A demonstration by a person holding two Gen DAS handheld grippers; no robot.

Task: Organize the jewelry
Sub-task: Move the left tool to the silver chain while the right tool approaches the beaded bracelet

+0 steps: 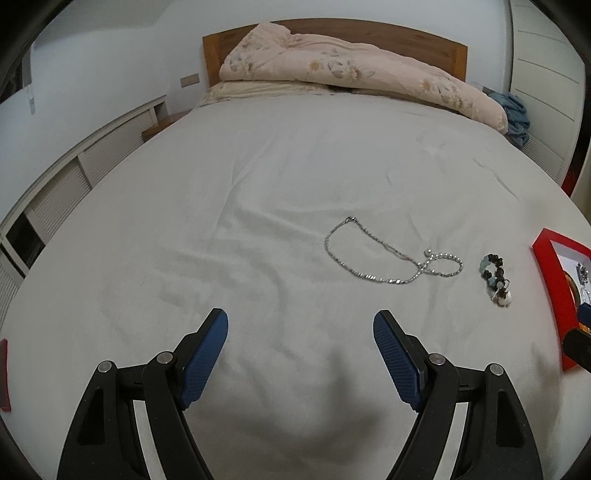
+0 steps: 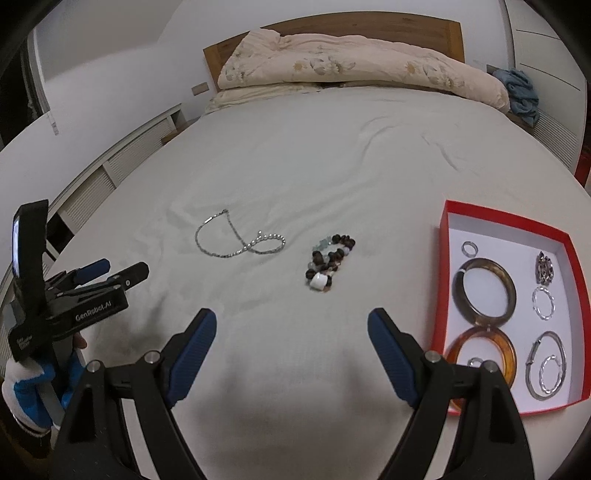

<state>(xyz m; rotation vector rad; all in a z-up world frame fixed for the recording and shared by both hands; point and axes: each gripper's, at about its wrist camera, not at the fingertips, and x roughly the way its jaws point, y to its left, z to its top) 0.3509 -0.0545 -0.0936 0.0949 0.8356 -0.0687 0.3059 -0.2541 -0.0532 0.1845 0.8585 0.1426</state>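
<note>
Both claws hang low over the bed sheet (image 1: 258, 166) with nothing between their fingers. Nearest the left wrist camera, the left claw (image 1: 300, 328) stands with its blue pads wide apart; in the right wrist view the right claw (image 2: 291, 326) is spread just as wide, and the left tool shows again at nine o'clock, held in a gloved hand (image 2: 33, 384).

Just beyond the right claw, at three o'clock, sits a red box (image 2: 445, 258) that already holds several rings and bangles, so most of the sorting looks done. Two pieces are not yet in it. A bead bracelet (image 2: 328, 260) lies bunched at twelve o'clock from the right claw, near the box. Farther off, at about eleven o'clock, a silver necklace (image 2: 236, 242) lies in a loose loop with a short run of pearls at its right end.

The bracelet is probably light but lumpy, and hard round beads may roll out of a pinch, so closing across the thick middle of the bunch seems safest. The necklace will be limp and slippery and lies flat in the soft sheet; pinching where the strands cross near the pearls should gather more of it. Beyond both, a folded quilt (image 2: 351, 62) lies against the headboard (image 2: 369, 24).
</note>
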